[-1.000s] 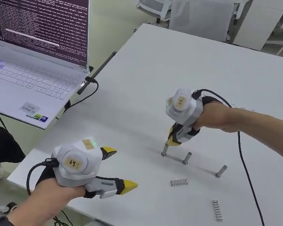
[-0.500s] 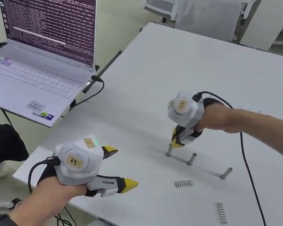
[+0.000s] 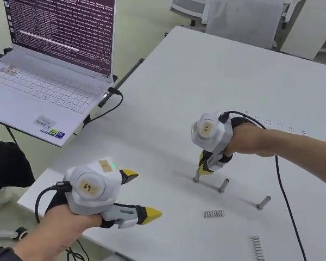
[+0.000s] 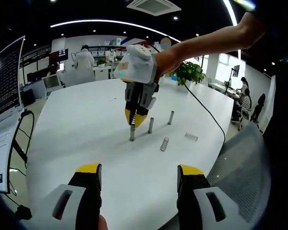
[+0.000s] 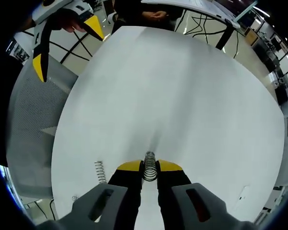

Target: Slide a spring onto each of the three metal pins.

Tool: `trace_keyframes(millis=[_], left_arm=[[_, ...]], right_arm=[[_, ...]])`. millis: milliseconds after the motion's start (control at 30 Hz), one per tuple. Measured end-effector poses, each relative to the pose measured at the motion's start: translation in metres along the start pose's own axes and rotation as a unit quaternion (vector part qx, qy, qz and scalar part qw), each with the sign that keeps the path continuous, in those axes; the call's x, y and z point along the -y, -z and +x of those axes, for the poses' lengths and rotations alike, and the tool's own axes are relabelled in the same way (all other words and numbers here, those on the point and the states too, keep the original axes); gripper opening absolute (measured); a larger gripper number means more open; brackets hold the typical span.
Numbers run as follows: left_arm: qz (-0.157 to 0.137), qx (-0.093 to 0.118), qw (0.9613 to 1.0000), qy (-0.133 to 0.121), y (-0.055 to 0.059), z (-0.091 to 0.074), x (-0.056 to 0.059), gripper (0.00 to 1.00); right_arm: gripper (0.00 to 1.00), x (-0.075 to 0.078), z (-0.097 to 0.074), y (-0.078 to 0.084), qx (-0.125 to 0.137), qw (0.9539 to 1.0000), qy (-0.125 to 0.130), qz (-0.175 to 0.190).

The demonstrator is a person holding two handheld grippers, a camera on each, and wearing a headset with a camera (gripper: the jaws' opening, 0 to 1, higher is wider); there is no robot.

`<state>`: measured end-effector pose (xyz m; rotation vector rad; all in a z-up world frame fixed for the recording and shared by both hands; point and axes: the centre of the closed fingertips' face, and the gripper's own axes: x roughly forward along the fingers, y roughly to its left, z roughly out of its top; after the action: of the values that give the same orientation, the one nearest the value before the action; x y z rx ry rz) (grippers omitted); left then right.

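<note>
Three short metal pins stand in a row on the white table [image 3: 168, 92]: a left pin [image 3: 196, 176], a middle pin [image 3: 223, 186] and a right pin [image 3: 263, 203]. My right gripper [image 3: 205, 166] points down over the left pin and is shut on a spring [image 5: 149, 171], whose lower end meets the top of that pin [image 4: 132, 133]. Two more springs lie flat, one [image 3: 213, 213] in front of the pins and one [image 3: 256, 247] near the front edge. My left gripper [image 3: 140, 194] hovers open at the table's front left corner, nothing between its fingers [image 4: 89, 170].
An open laptop [image 3: 49, 81] sits on a stand to the left, with a black cable [image 3: 106, 106] running along the table's left edge. The right gripper's cable [image 3: 280, 190] trails toward the front edge. Chairs [image 3: 233, 16] stand behind the table.
The head camera has shifted, so the whole scene sits a little lower and to the right. The right gripper stays over the left pin with the spring; the left gripper stays open.
</note>
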<state>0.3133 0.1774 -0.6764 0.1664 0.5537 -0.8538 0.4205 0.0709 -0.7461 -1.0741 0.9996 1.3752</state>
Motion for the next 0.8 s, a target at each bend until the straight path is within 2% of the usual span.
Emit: trace_keyframes(millis=[800], left_arm=[[-0.009, -0.002, 0.9999, -0.006, 0.004, -0.004, -0.003, 0.59]], right_arm=[[0.09, 0.002, 0.026, 0.004, -0.026, 0.9997, -0.001, -0.006]])
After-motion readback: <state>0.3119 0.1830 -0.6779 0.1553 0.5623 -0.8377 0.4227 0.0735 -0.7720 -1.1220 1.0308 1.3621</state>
